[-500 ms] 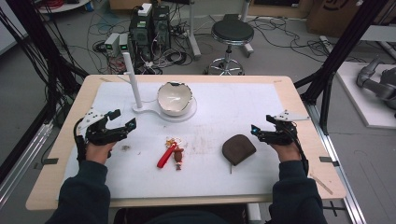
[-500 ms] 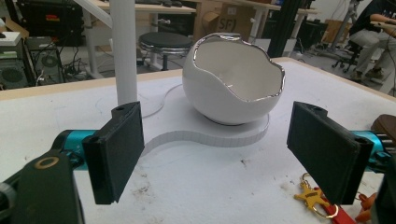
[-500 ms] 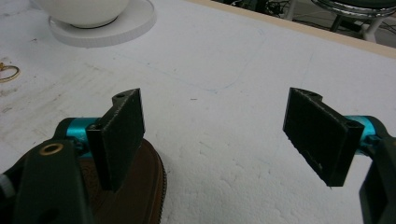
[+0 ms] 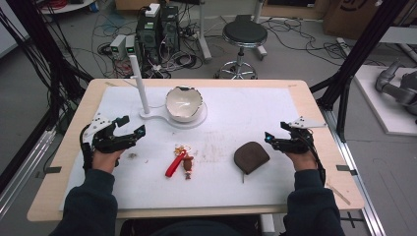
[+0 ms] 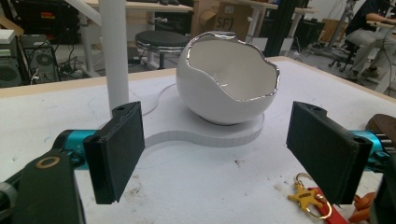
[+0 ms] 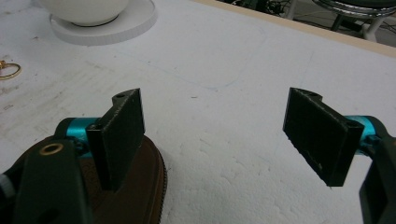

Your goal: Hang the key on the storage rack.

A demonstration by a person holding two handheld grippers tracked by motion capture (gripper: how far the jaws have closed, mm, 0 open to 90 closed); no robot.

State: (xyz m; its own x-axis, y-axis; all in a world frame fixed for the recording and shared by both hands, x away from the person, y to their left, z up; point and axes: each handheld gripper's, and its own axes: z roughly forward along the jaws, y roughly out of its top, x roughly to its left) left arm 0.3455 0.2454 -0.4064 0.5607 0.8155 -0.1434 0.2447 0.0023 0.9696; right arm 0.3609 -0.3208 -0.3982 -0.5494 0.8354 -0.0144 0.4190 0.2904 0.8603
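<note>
High view looks down over the whole table [image 4: 314,105]; both gripper views sit low and close, sharing the white bowl [image 5: 226,81].

Keyring [image 4: 180,162] lies left of pouch [image 4: 251,155], bowl [image 4: 184,103] behind both

The one piece of lettering that can be read stands on the cardboard box [image 5: 223,18] behind the table in the left gripper view: dark printed capitals that look like "SF", with the rest of the word cut off by the pole in front of it. A second cardboard box [image 4: 355,14] at the top right of the high view carries a dark printed mark, but only a curved fragment of it shows and it cannot be read. The equipment on the floor behind the table shows small labels too blurred to make out.
</note>
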